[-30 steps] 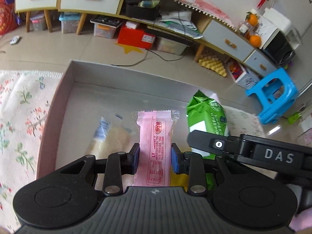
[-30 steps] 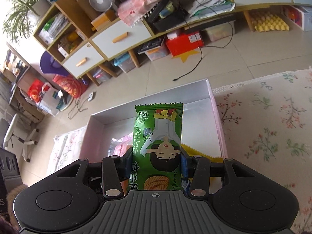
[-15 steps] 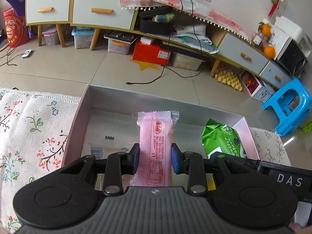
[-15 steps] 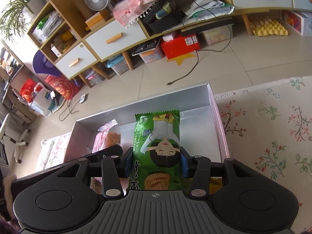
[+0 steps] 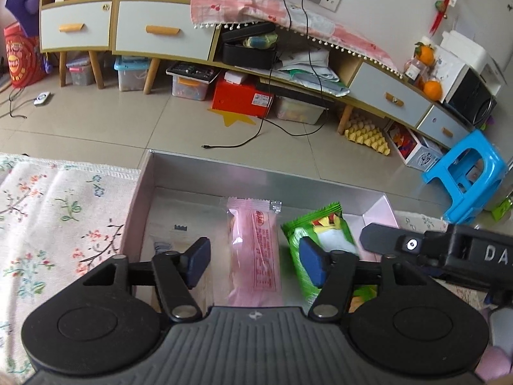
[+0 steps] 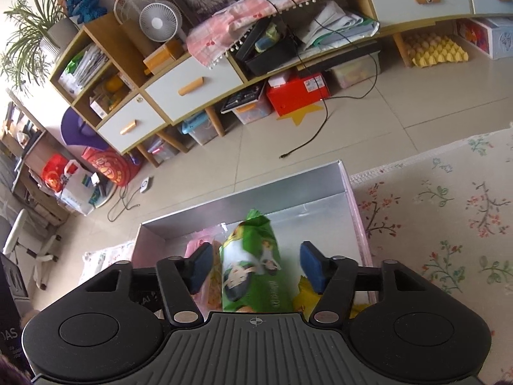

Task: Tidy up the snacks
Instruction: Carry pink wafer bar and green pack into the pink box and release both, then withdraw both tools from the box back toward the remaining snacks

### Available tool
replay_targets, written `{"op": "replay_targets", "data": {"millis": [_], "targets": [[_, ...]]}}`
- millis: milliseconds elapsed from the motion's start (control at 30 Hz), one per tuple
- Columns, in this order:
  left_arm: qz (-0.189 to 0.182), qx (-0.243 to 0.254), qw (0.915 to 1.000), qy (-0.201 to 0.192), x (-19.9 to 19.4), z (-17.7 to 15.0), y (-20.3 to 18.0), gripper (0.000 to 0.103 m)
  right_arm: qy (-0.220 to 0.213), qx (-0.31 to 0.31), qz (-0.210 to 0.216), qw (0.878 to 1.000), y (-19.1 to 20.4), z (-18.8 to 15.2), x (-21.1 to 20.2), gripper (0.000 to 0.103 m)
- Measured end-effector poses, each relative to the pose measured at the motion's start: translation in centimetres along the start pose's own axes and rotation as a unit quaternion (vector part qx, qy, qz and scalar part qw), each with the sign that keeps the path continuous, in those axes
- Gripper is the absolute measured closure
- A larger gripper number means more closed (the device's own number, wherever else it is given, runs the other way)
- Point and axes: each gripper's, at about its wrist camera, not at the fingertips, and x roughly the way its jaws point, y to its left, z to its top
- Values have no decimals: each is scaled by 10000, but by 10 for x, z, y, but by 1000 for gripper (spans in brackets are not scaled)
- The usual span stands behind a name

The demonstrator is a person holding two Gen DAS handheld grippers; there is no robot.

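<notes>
Two snacks are being released into the box [image 5: 146,192]: the pink packet [image 5: 253,250] by the left gripper [image 5: 255,261], the green packet [image 6: 253,266] by the right gripper [image 6: 256,264], jaws just being opened clear; further sorting cannot be judged.

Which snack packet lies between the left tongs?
The pink packet, lying loose between the just-opened left tongs; the green packet sits off to the side.

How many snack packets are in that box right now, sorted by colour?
Pink packet: 1
Green packet: 1
Yellow packet, mostly hidden: 1
Clear, pale packet, partly hidden behind the gripper: 1
Total I can make out in the box: 4
</notes>
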Motion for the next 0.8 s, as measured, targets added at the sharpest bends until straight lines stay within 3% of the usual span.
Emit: {"op": "replay_targets", "data": {"millis": [367, 500, 800], "targets": [[72, 186, 9998, -47, -46, -13, -12, 25, 75, -112, -151, 9998, 20, -8, -51, 27], [152, 295, 9994, -10, -61, -20, -17, 19, 131, -190, -274, 9994, 25, -19, -69, 21], [270, 402, 9988, -12, -94, -41, -19, 5, 234, -294, -403, 9985, 33, -48, -109, 16]]}}
